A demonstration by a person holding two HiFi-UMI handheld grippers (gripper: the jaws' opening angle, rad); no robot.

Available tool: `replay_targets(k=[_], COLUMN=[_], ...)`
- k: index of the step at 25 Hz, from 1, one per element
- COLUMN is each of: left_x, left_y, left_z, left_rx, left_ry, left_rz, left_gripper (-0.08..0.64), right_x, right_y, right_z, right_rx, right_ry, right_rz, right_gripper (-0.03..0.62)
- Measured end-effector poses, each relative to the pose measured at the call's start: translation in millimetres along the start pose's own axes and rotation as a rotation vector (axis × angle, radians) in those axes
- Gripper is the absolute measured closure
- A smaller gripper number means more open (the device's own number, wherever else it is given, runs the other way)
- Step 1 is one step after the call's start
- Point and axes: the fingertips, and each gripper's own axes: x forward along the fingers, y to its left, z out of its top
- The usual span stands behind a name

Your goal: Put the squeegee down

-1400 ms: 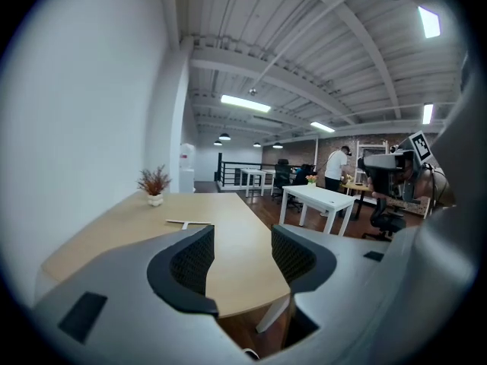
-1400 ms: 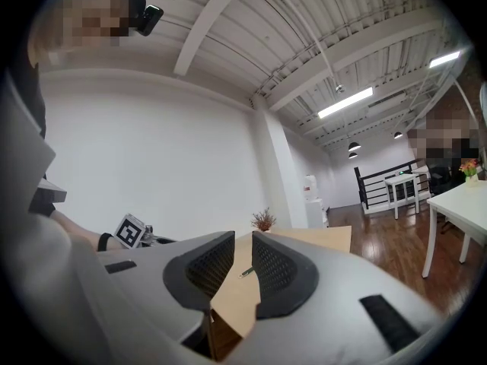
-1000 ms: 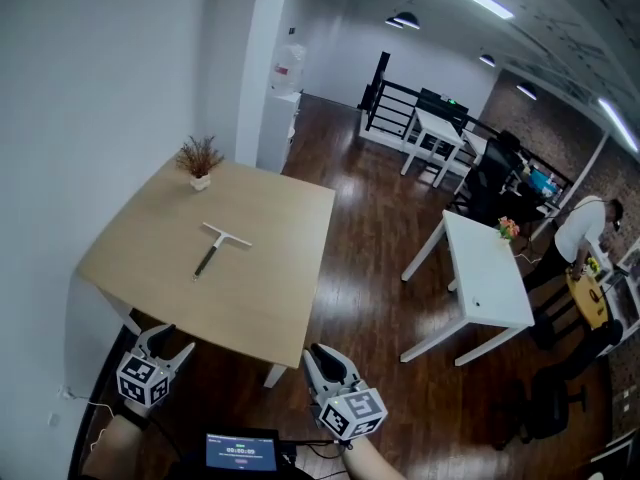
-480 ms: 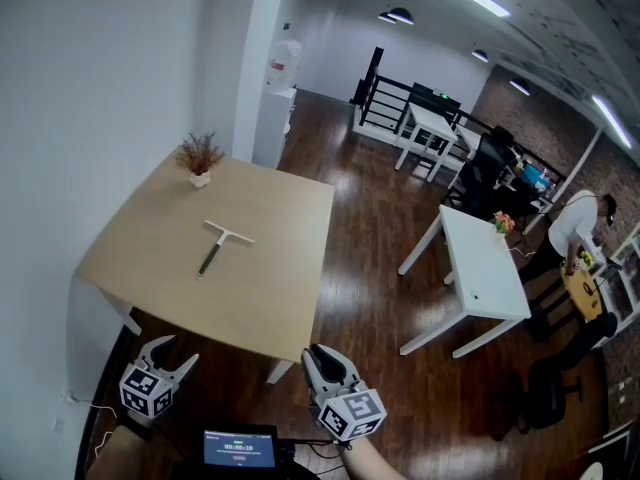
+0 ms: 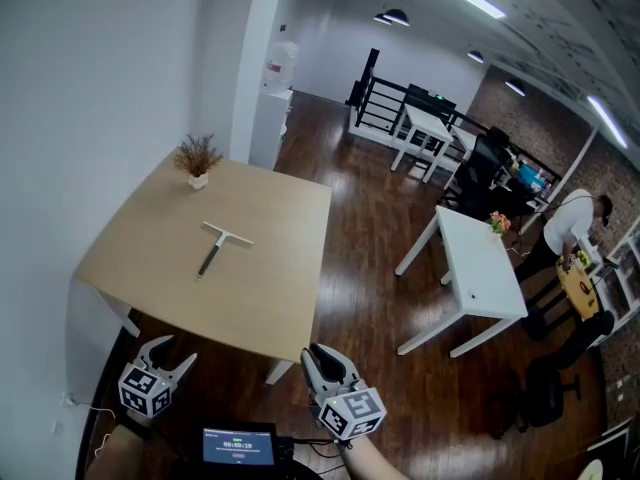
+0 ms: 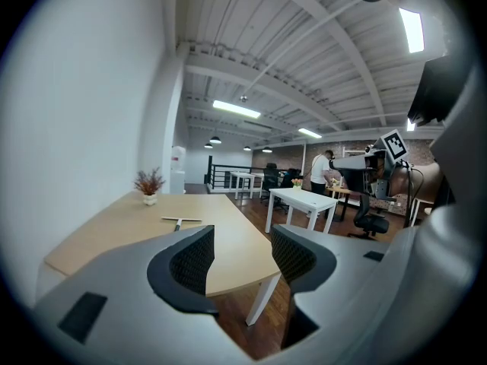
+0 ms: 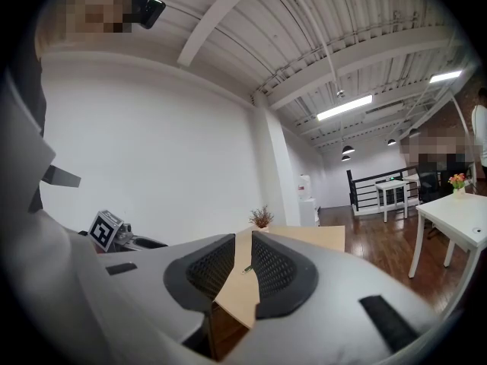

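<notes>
The squeegee (image 5: 220,244), a white blade on a dark handle, lies flat near the middle of the light wooden table (image 5: 260,298). It also shows in the left gripper view as the squeegee (image 6: 179,220), far beyond the jaws. My left gripper (image 5: 170,350) hangs below the table's near edge, open and holding nothing. My right gripper (image 5: 322,353) is off the table's near right corner, its jaws only a narrow gap apart and empty. Through that gap in the right gripper view the squeegee (image 7: 246,268) appears small and distant.
A small potted plant (image 5: 198,158) stands at the table's far left corner by the white wall. A white table (image 5: 485,268) is to the right across dark wood floor. A person (image 5: 570,223) works at the far right. A small screen (image 5: 238,446) sits at the bottom.
The squeegee has stayed where it lies. My left gripper has sunk slightly lower in the head view. The right gripper has barely moved.
</notes>
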Motion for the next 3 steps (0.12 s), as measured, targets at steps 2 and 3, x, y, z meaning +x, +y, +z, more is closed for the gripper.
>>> replay_targets(k=[2,3], left_x=[1.2,1.8], left_y=[-1.1,-1.8], left_z=[-1.4,-2.2], left_rx=[-0.002,-0.003], left_ry=[0.002,0.003], left_rz=[-0.004,-0.007], left_gripper=[0.316,0.316], right_x=[0.0,0.1], right_y=[-0.3,-0.6], right_z=[-1.0,-1.6], right_rx=[-0.001,-0.001], right_ry=[0.0,0.0], right_rz=[0.0,-0.001], right_gripper=[0.502,0.502])
